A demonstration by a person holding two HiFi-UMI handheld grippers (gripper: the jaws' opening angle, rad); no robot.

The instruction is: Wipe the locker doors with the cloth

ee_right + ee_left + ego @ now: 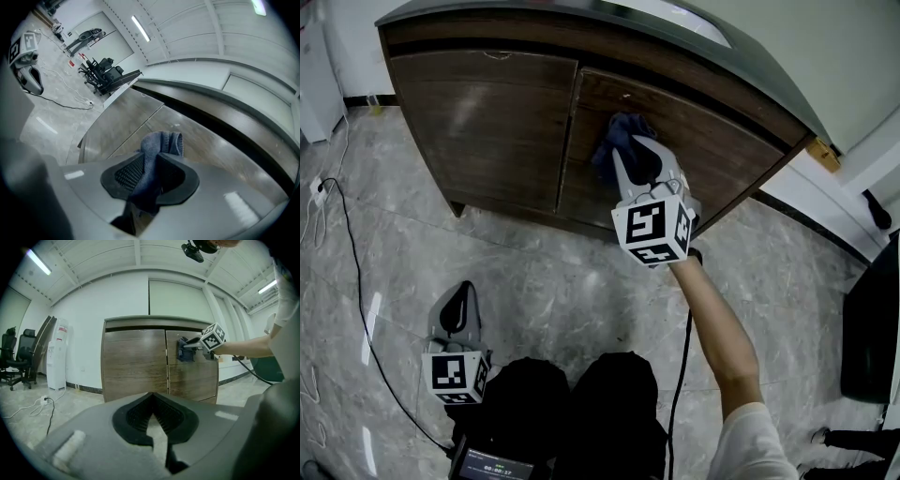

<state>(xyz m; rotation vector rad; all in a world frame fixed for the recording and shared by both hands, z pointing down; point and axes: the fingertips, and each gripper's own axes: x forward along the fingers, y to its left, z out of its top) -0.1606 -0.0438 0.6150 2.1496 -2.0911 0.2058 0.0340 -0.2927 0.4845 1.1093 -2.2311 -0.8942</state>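
Note:
A dark wooden locker has two doors, the left door point(483, 122) and the right door point(675, 150). My right gripper point(628, 150) is shut on a blue cloth point(619, 141), and the cloth presses against the upper part of the right door. In the right gripper view the cloth point(157, 147) bulges out from between the jaws onto the door point(211, 145). My left gripper point(461, 298) hangs low over the floor, away from the locker, its jaws shut with nothing in them. The left gripper view shows the locker point(140, 362) ahead, with the cloth point(184, 352) on the right door.
A grey top point(581, 14) overhangs the locker. A black cable point(352, 262) runs over the marble floor at the left. Office chairs point(16, 359) and a white water dispenser point(57, 355) stand left of the locker. A dark object point(872, 328) sits at the right.

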